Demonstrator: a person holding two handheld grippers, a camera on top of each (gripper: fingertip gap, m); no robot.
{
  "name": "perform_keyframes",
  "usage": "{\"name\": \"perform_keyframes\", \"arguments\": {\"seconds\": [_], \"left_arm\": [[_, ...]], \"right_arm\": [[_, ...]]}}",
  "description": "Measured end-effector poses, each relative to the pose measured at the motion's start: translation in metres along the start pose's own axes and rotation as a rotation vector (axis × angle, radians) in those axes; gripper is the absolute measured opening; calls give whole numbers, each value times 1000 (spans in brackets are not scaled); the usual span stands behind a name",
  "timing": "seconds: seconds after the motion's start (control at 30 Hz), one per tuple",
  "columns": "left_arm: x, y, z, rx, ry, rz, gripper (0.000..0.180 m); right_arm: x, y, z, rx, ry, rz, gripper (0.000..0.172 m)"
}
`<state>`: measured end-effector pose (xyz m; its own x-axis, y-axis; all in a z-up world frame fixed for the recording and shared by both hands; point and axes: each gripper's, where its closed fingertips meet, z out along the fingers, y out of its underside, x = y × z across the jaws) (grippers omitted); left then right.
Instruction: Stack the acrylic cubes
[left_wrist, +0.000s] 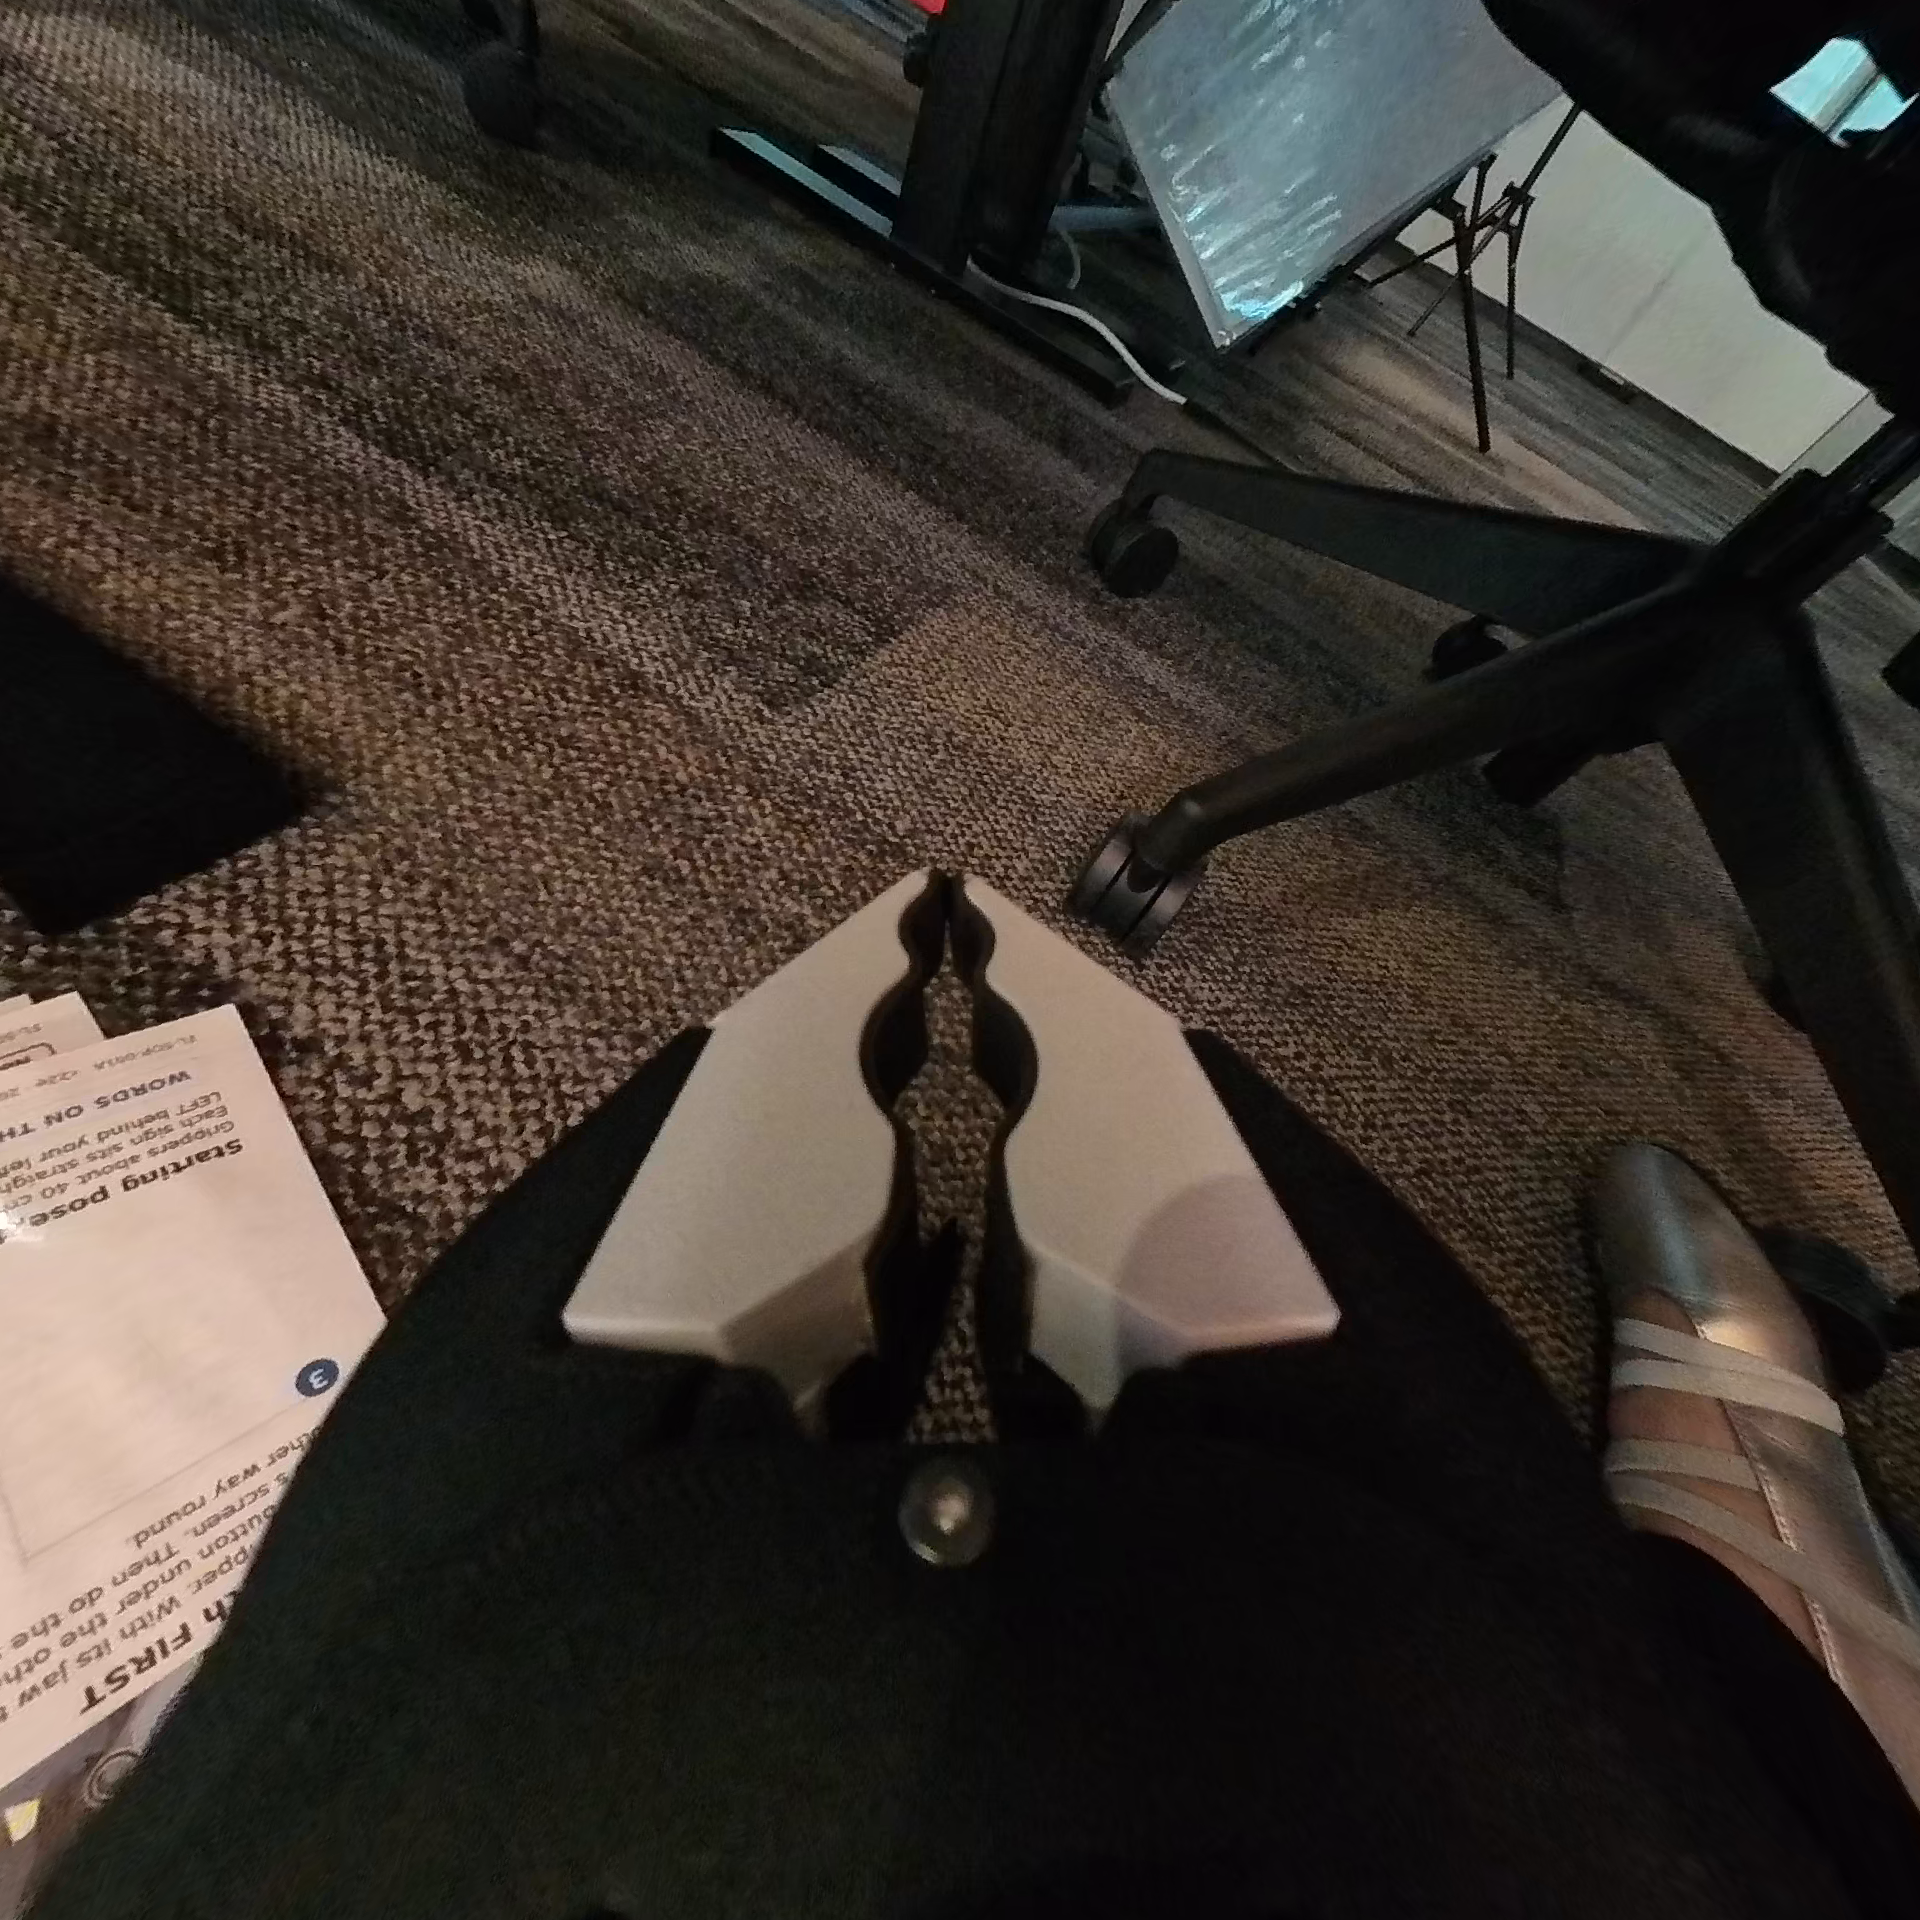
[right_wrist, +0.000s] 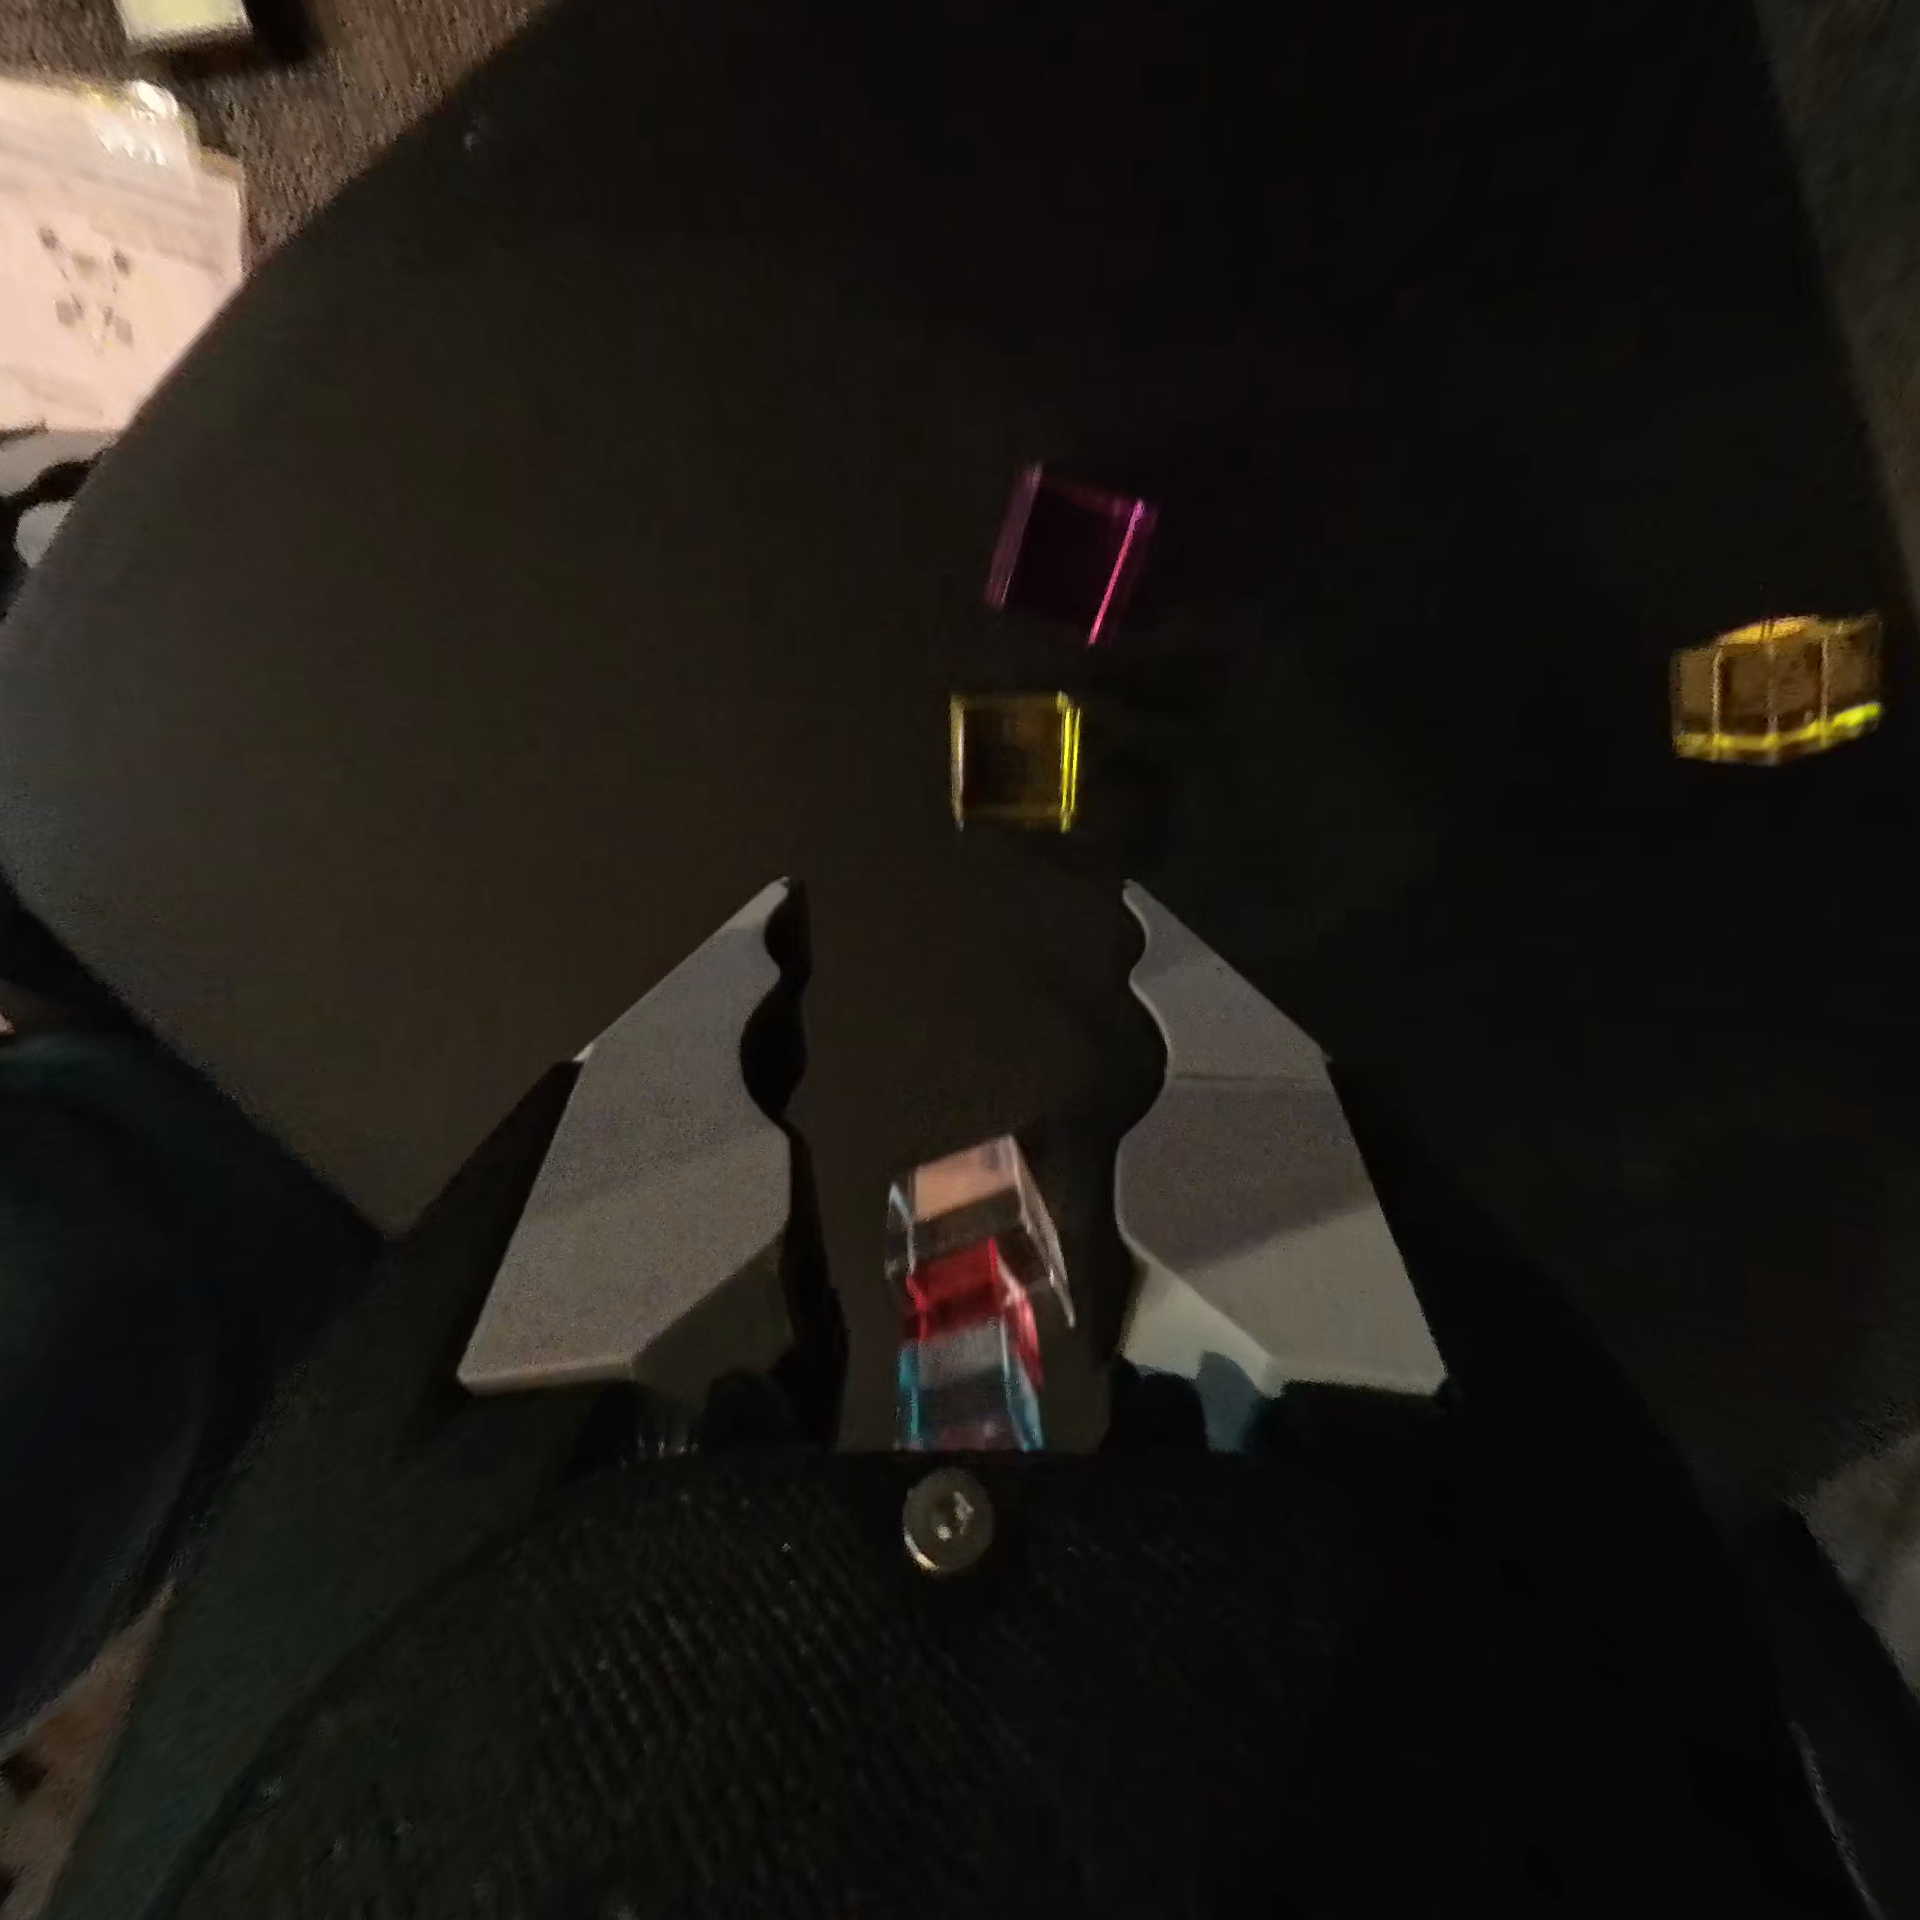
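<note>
My left gripper (left_wrist: 951, 883) is shut with nothing between its white fingers, held above the brown carpet (left_wrist: 582, 540). My right gripper (right_wrist: 956, 888) is open above a dark surface (right_wrist: 520, 582). A stack of three see-through cubes, clear (right_wrist: 971, 1195) on red (right_wrist: 961, 1294) on blue (right_wrist: 961, 1392), stands between the finger bases; the pads do not touch it. A yellow cube (right_wrist: 1016, 762) lies just beyond the fingertips, a purple cube (right_wrist: 1070, 551) farther off, and another yellow cube (right_wrist: 1777, 688) at the right.
Printed sheets (left_wrist: 156, 1299) lie on the carpet at the left. An office chair's black base with castors (left_wrist: 1138, 899) stands to the right. A person's foot in a silver shoe (left_wrist: 1714, 1371) is at the lower right. A desk leg (left_wrist: 987, 187) stands behind. Left tips to right tips: about 55 cm.
</note>
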<state>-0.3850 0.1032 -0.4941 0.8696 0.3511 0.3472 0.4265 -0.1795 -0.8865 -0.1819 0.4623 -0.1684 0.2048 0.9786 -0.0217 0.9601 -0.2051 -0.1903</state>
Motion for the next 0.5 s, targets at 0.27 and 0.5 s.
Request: {"name": "perform_keyframes", "arguments": {"seconds": [0.27, 0.5], "left_arm": [[-2, -1, 0, 6, 1, -17, 0], [-2, 0, 1, 1, 8, -22, 0]], "right_arm": [[22, -10, 35, -40, 87, 22, 46], [13, -4, 8, -33, 114, -118, 27]]}}
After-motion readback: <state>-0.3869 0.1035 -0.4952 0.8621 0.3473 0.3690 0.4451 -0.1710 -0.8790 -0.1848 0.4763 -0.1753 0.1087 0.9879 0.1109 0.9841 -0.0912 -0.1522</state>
